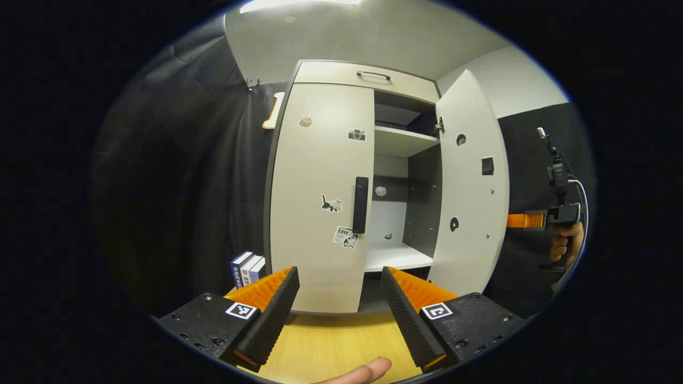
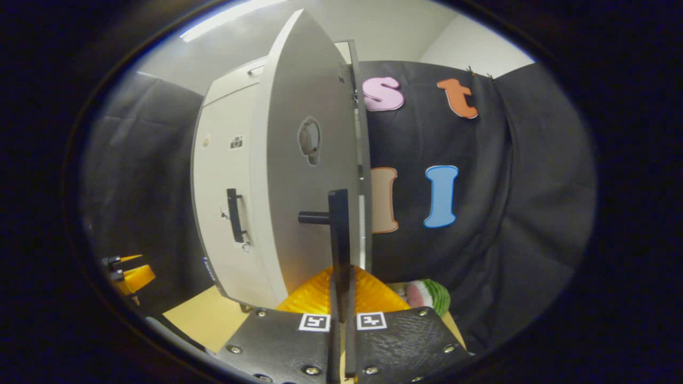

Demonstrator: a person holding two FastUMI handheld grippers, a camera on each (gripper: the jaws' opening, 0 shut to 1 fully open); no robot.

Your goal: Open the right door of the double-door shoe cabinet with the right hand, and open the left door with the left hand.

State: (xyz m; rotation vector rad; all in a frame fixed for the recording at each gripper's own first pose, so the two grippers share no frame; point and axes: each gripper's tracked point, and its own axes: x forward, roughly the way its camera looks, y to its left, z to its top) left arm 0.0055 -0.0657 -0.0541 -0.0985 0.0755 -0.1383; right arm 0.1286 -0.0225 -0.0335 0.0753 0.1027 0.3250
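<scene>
On the wooden table (image 1: 331, 346) stands the shoe cabinet (image 1: 368, 77), pale grey with a dark frame and a drawer with a thin handle across its top. Its right door (image 1: 472, 186) is swung wide open, showing a white upper shelf (image 1: 403, 140) and a white lower shelf (image 1: 397, 257) inside. Its left door (image 1: 320, 197) is closed, its black vertical handle (image 1: 361, 205) at the inner edge. Stickers dot that door: a camera near the top, a black cat beside the handle, and below the handle a slip on which the word "Love" can be read; other writing is too small to tell. Left of the cabinet, by its foot, stand a few books (image 1: 248, 268), their spines unreadable.

Before the cabinet, the left gripper (image 1: 339, 298) hovers released, its orange-and-black fingers spread wide with nothing between them, aimed at the closed left door and apart from it. A fingertip shows at the bottom edge of the left gripper view.

At the outer edge of the open door, the right gripper (image 2: 341, 296) is clenched on the right door's handle (image 2: 338, 234), both fingers pressed against the black bar. From the left gripper view a hand (image 1: 565, 242) holds that gripper beyond the door. Right of the cabinet's foot lies a watermelon-slice toy (image 2: 429, 295), near the right gripper
</scene>
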